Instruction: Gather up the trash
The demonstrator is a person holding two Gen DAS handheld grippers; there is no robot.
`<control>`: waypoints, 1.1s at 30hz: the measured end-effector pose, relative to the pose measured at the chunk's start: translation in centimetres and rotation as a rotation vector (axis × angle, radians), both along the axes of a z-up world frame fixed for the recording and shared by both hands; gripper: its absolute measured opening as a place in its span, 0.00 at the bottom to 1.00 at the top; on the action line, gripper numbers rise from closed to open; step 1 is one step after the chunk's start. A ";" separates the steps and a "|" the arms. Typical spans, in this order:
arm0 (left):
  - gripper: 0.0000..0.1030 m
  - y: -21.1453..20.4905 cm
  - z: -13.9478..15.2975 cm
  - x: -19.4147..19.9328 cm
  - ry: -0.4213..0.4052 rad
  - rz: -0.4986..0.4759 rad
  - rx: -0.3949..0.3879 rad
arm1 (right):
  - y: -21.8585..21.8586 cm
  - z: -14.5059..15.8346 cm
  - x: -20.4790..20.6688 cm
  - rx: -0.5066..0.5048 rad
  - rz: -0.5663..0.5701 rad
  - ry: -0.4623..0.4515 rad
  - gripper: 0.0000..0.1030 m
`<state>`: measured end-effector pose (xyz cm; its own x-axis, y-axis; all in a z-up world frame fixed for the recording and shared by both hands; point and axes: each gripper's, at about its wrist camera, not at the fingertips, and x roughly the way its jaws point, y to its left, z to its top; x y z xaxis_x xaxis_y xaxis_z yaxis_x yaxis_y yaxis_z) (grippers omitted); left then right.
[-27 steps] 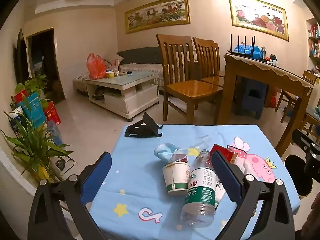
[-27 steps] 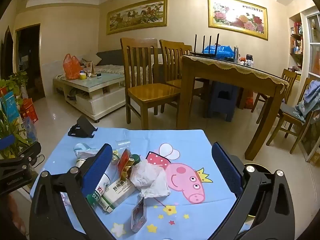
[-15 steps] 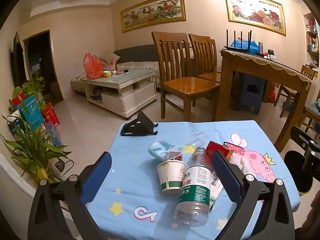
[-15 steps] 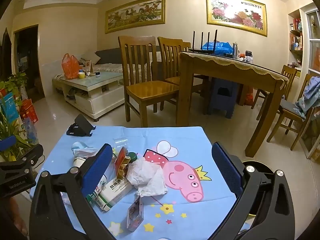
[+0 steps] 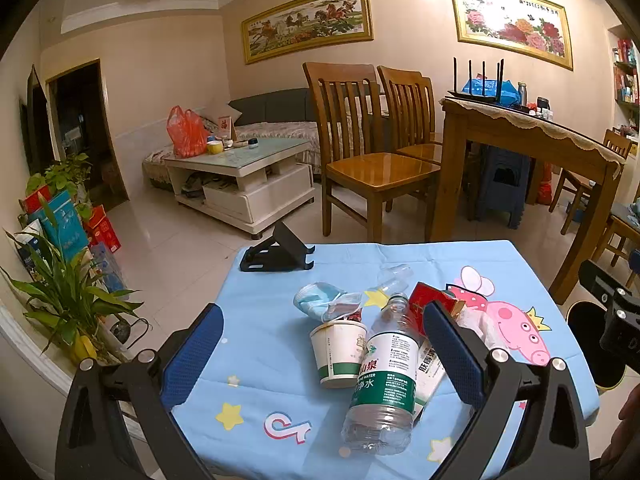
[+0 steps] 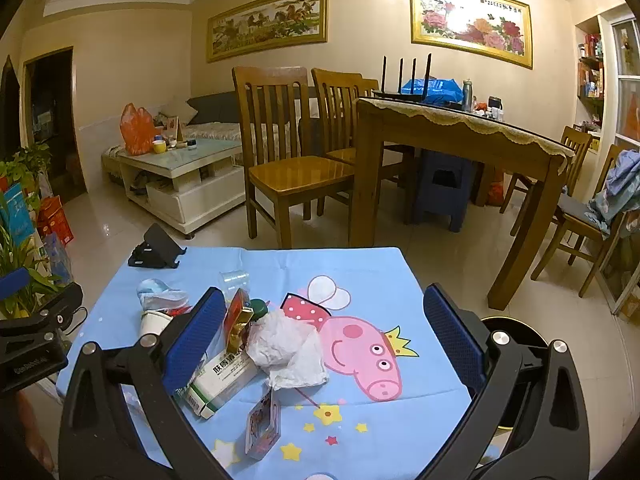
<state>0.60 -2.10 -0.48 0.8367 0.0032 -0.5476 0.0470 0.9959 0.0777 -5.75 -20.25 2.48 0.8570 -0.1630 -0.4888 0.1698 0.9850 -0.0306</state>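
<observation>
Landmark: I took the plastic water bottle (image 5: 382, 376), lying on its side on the blue cartoon cloth (image 5: 264, 344), as my reference.
Bottles: I counted one, its neck pointing away from me.
Cups: I counted two, a paper cup (image 5: 340, 354) touching the bottle's left side and a clear plastic cup (image 5: 394, 274) tipped over beyond the bottle's neck.
Masks: one blue face mask (image 5: 324, 300), crumpled just beyond the paper cup.
Boxes: two, a red pack (image 5: 430, 302) right of the bottle's neck and a white-and-green carton (image 6: 224, 380) against its right side.
Paper: one crumpled white tissue (image 6: 290, 350), just right of the carton.
Small wrapper: one (image 6: 262, 426), nearer me than the carton.
Left gripper (image 5: 320, 354): I had its jaws spread wide and empty, with the bottle and paper cup seen between them.
Right gripper (image 6: 320, 340): likewise released, empty, tissue between its fingers.
Around: a black phone stand (image 5: 276, 250) sat at the cloth's far edge, well beyond the bottle; a black bin (image 6: 516, 336) stood on the floor past the cloth's right side.
</observation>
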 end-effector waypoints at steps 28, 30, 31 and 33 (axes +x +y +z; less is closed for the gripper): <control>0.94 3.8 -0.6 -0.2 -0.017 0.062 -0.021 | 3.2 0.6 0.4 -0.043 0.024 0.024 0.95; 0.94 4.0 -0.6 -0.1 -0.011 0.059 -0.026 | 3.3 0.6 0.4 -0.042 0.024 0.025 0.95; 0.94 3.9 -0.6 -0.2 -0.010 0.059 -0.026 | 3.3 0.5 0.4 -0.041 0.025 0.024 0.95; 0.94 3.9 -0.6 -0.2 -0.010 0.070 -0.020 | 3.4 0.5 0.4 -0.041 0.025 0.024 0.95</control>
<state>0.39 1.79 -1.11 0.8403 0.0510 -0.5397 -0.0237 0.9981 0.0574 -5.36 -16.88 2.98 0.8490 -0.1626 -0.5028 0.1443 0.9867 -0.0753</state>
